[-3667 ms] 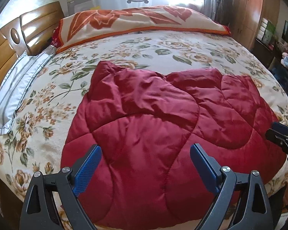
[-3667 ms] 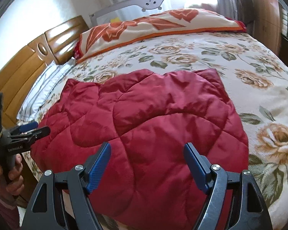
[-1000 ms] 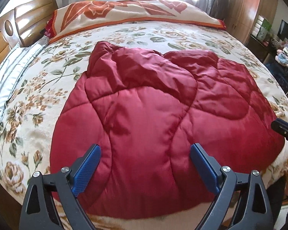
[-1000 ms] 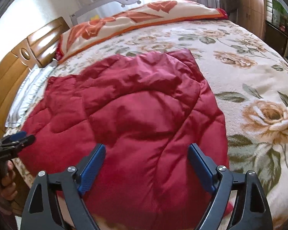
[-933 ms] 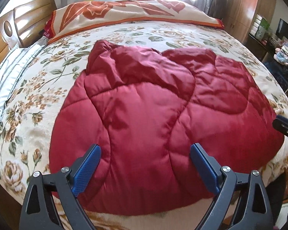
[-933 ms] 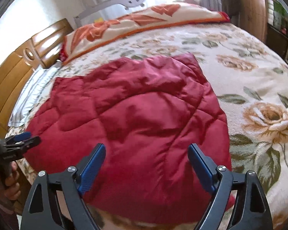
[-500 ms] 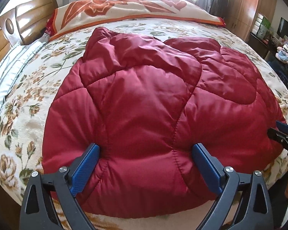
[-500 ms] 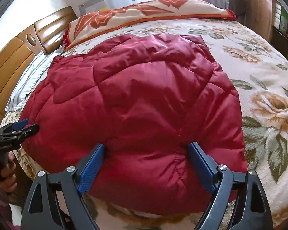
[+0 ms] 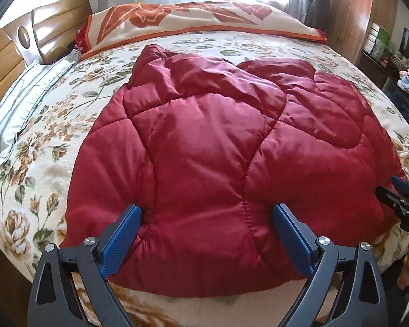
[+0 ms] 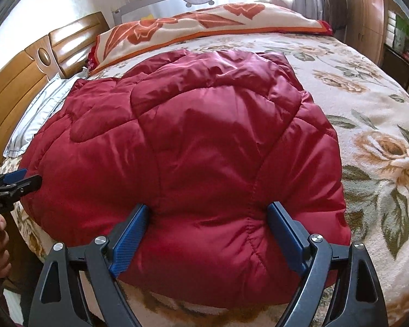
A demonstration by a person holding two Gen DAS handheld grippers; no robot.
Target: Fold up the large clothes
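**Both grippers pressed into the near hem of the red quilted coat**

We have the red quilted coat (image 9: pixel 218 141) spread flat on the floral bedspread (image 9: pixel 49 136), its near hem at the bed's front edge and its far end pointing toward the orange-patterned blanket (image 9: pixel 193 19) by the wooden headboard (image 9: pixel 11 51).

Our left gripper (image 9: pixel 207 229) stands wide, its blue fingertips (image 9: pixel 128 223) pushed against the puffy hem on either side of a padded bulge; the fabric fills the gap, but the jaws are not closed on it. Our right gripper (image 10: pixel 208 223) is equally wide and meets the hem the same way, nearer the coat's right side.

Each gripper shows at the edge of the other's view, beside the coat's near corners. A striped grey pillow (image 9: pixel 16 100) lies along the bed's left side, well apart from the coat.
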